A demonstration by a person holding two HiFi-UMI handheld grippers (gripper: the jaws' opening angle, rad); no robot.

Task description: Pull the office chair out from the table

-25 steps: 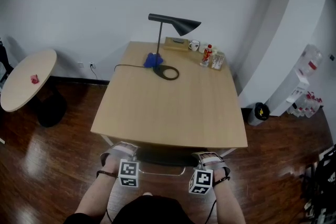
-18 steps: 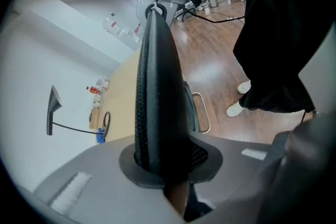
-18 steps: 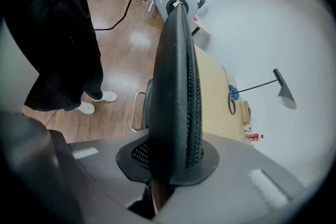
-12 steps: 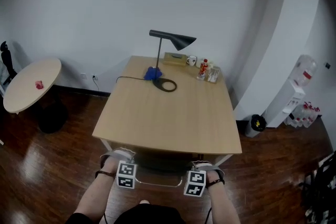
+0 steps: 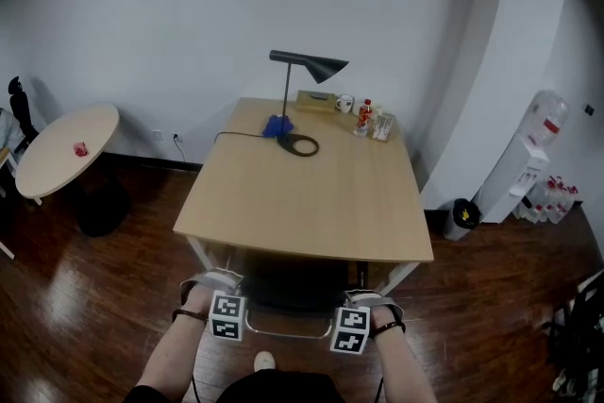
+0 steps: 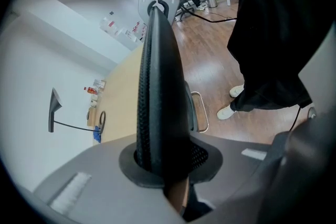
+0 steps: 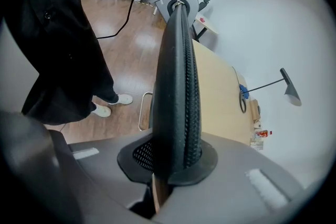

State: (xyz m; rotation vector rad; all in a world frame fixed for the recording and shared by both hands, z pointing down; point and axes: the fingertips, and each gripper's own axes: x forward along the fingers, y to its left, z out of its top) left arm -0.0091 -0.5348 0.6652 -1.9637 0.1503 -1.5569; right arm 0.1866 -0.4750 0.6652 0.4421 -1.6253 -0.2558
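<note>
Now both claws are clamped on the top rim of the chair [image 5: 283, 286] back.

Left claw [image 5: 215, 283]: jaws have just been closing and are nearly together, pads pinching the black mesh rim at its left end.

Right claw [image 5: 366, 302]: likewise just closed down, its narrow gap filled by the rim at the right end.

Each gripper view shows the rim running straight up from between the jaws to the other claw.

Chair sits at the near edge of the table [image 5: 302, 203], mostly tucked beneath the top, with the back rim showing just out from the edge, toward the person.

Writing: none legible. Cubes [image 5: 227, 316] carry black-and-white square patterns, no letters.

Far end of table: black lamp [image 5: 307, 66], white mug [image 5: 344, 103], bottle [image 5: 363, 116] with a red label, print too small to read.

Cooler [image 5: 528, 160] by the right wall.
</note>
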